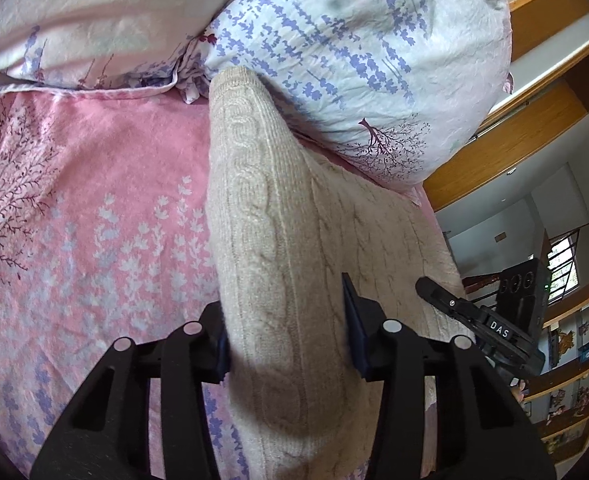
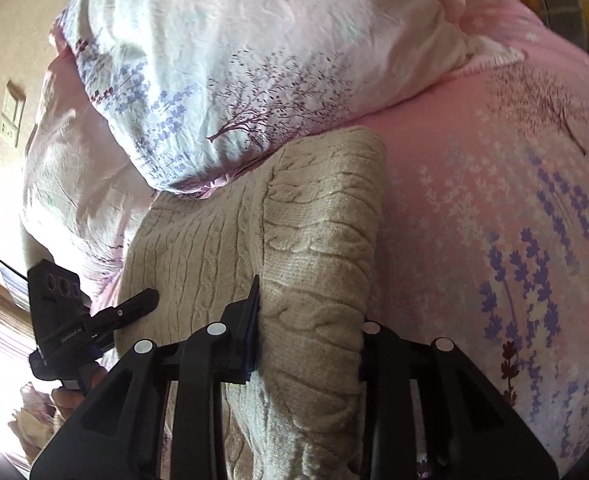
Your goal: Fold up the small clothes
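One sweater (image 1: 290,264) (two grippers holding it).

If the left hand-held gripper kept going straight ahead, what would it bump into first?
The left hand-held gripper already has the beige sweater between its fingers, so knit comes first. Beyond the sleeve end, probably the flowered pillow, though depth is hard to judge.

Sweater (image 1: 278,264): near end cut off by the bottom edge in both views.
Left pad (image 1: 223,354): mostly buried behind knit.
Right gripper's right pad: hidden by the fold.
Shelf items (image 1: 570,396): too small to name.
Pillow (image 2: 230,72): top runs out of frame.
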Demonstrator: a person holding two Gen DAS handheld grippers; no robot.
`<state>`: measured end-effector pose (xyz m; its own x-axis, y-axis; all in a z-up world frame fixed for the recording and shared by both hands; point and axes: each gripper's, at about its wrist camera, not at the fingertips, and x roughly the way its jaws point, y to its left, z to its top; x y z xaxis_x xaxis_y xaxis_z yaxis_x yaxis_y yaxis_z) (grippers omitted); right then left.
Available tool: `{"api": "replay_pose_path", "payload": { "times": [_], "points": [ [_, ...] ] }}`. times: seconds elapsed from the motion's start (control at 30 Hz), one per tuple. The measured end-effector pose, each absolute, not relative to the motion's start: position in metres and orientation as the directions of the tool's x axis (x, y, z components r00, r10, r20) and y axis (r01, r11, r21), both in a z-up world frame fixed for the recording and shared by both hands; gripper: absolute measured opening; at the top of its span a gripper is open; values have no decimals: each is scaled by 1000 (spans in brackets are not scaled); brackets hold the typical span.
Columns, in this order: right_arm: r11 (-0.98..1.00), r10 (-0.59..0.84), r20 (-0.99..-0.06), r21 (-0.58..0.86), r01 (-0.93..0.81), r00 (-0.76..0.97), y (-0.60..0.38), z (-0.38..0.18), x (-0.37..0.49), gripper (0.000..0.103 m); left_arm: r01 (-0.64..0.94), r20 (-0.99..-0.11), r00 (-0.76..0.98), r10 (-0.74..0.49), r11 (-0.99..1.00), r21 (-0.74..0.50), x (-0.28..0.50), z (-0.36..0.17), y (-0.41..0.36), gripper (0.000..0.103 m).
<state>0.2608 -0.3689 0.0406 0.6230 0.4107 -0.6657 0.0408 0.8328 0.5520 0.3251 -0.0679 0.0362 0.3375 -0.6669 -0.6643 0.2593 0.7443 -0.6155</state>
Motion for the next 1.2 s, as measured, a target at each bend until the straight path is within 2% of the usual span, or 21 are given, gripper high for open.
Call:
{"api": "replay_pose_path", "payload": {
  "times": [0.13,0.53,0.8,0.93,1.03,1.13,1.2],
  "points": [
    [874,368,-655,487,-4,660,-349,61,255,28,273,-664,344,-664,747,-606,314,43,-58,40],
    [827,529,-606,526,-200,594,-250,65,275,27,189,-675,428,-601,790,-583,284,58,62,40],
    [852,497,-569,461,-246,655,-229,84,266,27,195,-650,443,-617,774,-602,283,66,89,40],
    [872,458,-556,431,-230,694,-241,90,259,27,227,-625,421,-658,743,-629,293,66,79,41],
    [879,435,-609,446,-167,664,-251,71,272,27,210,-652,373,-660,745,-633,307,49,66,41],
    [857,447,-667,509,-73,596,-263,39,287,27,180,-659,369,-656,746,-642,317,29,62,47],
    [789,519,-641,614,-27,565,-278,23,295,29,169,-638,362,-680,721,-672,320,24,66,49]
  ]
}}
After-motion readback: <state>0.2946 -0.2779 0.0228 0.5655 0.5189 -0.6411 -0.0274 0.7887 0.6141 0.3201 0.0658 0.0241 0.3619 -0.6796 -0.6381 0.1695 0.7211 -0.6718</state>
